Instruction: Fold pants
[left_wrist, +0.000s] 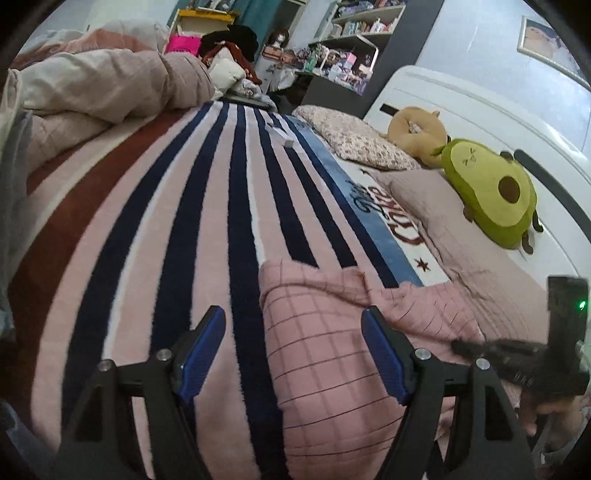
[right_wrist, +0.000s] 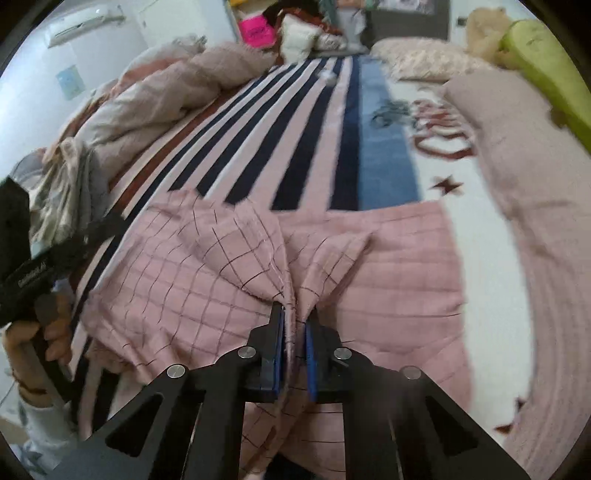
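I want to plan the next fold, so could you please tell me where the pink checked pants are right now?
The pink checked pants lie on the striped blanket, low in both views, bunched between the shut jaws of the right gripper.

Both views ride on the grippers, looking forward and down along the fingers, low and close over the bed. Each faces across the striped blanket toward the far shelves. They share the pink checked pants, blanket, and pillows.
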